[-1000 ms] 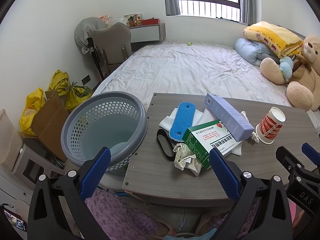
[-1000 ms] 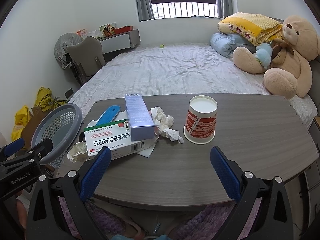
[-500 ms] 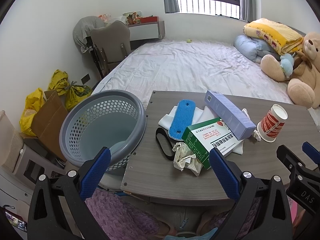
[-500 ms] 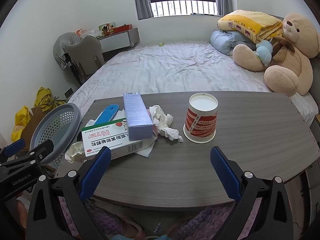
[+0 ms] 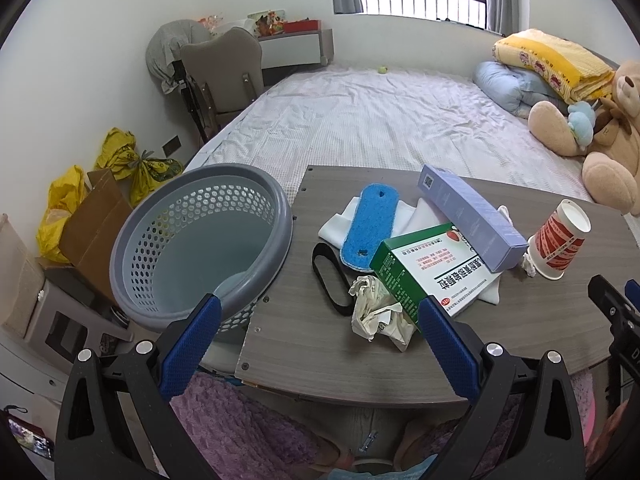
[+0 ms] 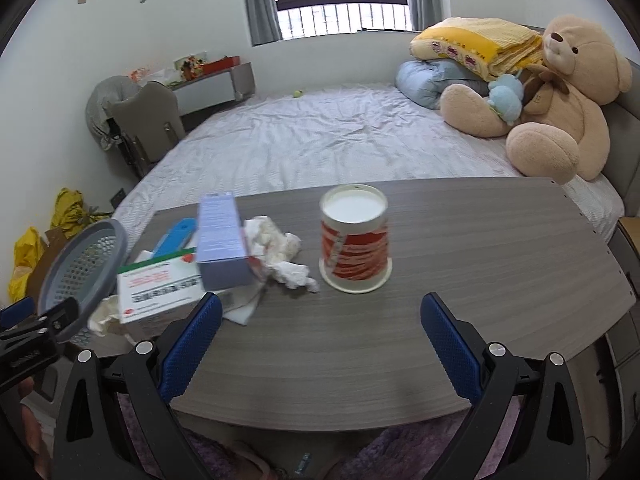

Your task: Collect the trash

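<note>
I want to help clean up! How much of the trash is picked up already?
None yet. The grey basket looks empty. Both grippers, left and right, are open and hold nothing. Left on the table: the paper cup, green box, purple box and crumpled tissues.

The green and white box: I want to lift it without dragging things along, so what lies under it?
The green and white box rests on white cloth, its near corner over crumpled paper. Anything beneath its middle is hidden.
</note>
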